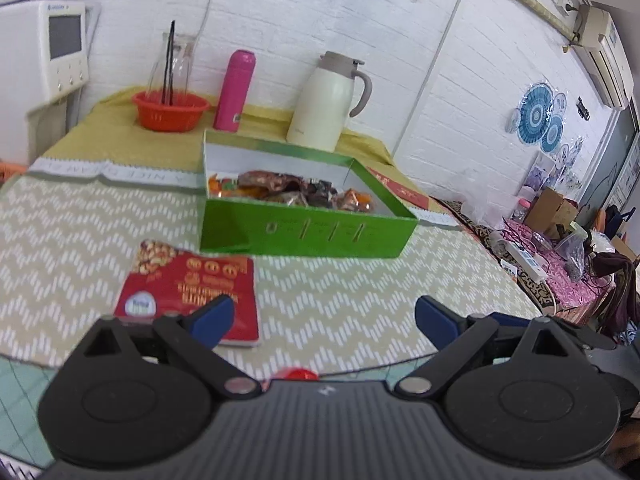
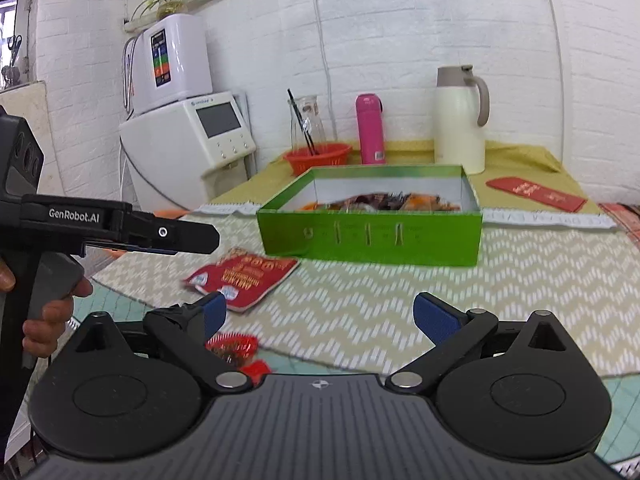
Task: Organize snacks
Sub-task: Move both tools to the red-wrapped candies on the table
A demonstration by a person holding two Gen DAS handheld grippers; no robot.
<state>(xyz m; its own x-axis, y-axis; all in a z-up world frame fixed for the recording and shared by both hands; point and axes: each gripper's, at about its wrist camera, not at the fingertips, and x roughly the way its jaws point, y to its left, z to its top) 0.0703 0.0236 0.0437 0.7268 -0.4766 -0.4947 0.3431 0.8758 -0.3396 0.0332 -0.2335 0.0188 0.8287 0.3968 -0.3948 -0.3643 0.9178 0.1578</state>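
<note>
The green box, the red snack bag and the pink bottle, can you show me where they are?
green box (image 1: 304,232): left wrist view, on its front wall.
red snack bag (image 1: 192,284): left wrist view, on the middle of its printed face.
pink bottle (image 2: 371,130): right wrist view, on the middle of its body.

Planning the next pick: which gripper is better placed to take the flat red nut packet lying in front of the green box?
Left. The open left gripper is nearest the flat red nut packet, its left finger already overlapping it in view. The open right gripper sits further right, facing the green cardboard box.
</note>
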